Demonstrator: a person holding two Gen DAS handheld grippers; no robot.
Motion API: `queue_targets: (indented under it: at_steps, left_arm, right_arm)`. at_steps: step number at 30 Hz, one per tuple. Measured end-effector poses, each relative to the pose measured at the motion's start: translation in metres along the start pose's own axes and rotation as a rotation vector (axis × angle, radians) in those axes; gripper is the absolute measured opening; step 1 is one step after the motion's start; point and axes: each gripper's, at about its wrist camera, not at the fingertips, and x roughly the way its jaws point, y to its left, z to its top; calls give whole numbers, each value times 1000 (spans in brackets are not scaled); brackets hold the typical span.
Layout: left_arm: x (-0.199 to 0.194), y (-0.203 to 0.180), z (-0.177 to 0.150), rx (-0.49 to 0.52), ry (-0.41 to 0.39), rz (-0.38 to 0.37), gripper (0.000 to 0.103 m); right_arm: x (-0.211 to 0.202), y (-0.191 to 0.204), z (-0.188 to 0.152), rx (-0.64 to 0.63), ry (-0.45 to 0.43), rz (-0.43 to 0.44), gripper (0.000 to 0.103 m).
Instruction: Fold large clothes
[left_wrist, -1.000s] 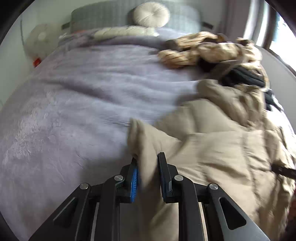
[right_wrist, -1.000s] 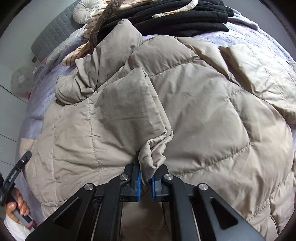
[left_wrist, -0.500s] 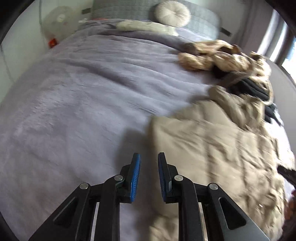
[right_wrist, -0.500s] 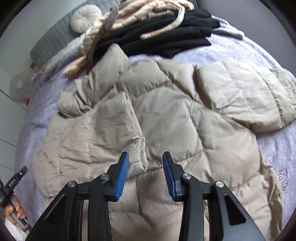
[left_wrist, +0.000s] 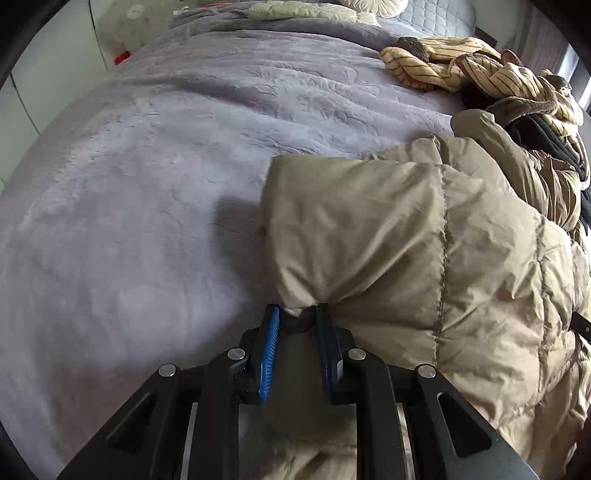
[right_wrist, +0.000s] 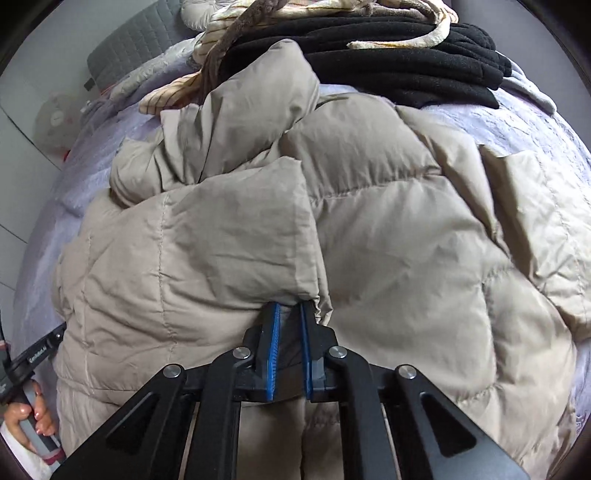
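On a bed spread with a grey-lilac blanket (left_wrist: 155, 192), my left gripper (left_wrist: 297, 321) has its jaws drawn narrow on a pinch of the beige puffer coat (left_wrist: 406, 258), at the dark-lined corner of the panel that lies nearest the bare blanket. The coat sprawls across the near part of the bed, its hood or collar end bunched toward the far side. Farther right, my right gripper (right_wrist: 290, 314) has just been closing, and its blue pads now nip the lower corner of a flap of the coat (right_wrist: 406, 240) doubled over the quilted body.

To fold this well, I judge both hands should lift together and carry their corners across level, keeping the edge between them taut so the padded fill does not slump and the fold lands square. The shell looks slippery and full of air; a shallow pinch could slide out, so a moderate pace seems wise.

Beyond the coat, a striped cream garment (left_wrist: 461, 62) and a stack of black knitwear (right_wrist: 388, 59) wait near the quilted headboard (right_wrist: 125, 51). At far left of the right view, a hand (right_wrist: 29, 421) holds the other tool's handle, whose black bar (right_wrist: 37, 354) carries small white lettering too fine for me to read.
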Motion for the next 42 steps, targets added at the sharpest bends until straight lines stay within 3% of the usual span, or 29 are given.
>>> queue_targets:
  at_steps: [9, 16, 17, 18, 19, 20, 26, 28, 32, 33, 39, 42]
  left_arm:
    - [-67, -8, -32, 31, 3, -1, 22]
    - [-92, -58, -78, 73, 79, -79, 22]
    - [-94, -68, -84, 90, 85, -87, 29]
    - [-96, -78, -89, 103, 91, -93, 68]
    - [-98, -89, -94, 115, 93, -99, 90]
    - [-102, -96, -99, 118, 78, -98, 103]
    - [-107, -155, -113, 240, 83, -129, 103]
    - [-106, -172, -113, 265, 78, -133, 103]
    - [-104, -200, -113, 287, 82, -164, 103]
    - [-102, -209, -114, 295, 95, -165, 103]
    - [-93, -249, -115, 279, 153, -182, 103]
    - [-87, -261, -116, 271, 184, -192, 103]
  right_arm:
    - [-59, -40, -45, 23, 17, -3, 16]
    - [-97, -68, -92, 118, 59, 80, 39]
    - [-101, -72, -97, 126, 66, 85, 40]
    - [-105, -74, -103, 136, 70, 92, 43]
    - [-108, -78, -107, 146, 73, 96, 47]
    - [-111, -82, -112, 157, 75, 99, 50]
    - [-126, -120, -122, 228, 67, 142, 67]
    - [-132, -137, -122, 259, 46, 151, 83]
    - [-142, -183, -117, 375, -20, 167, 87]
    - [-145, -197, -116, 410, -40, 170, 102]
    - [-159, -270, -103, 551, -145, 173, 103]
    - [-160, -307, -92, 605, -148, 158, 103]
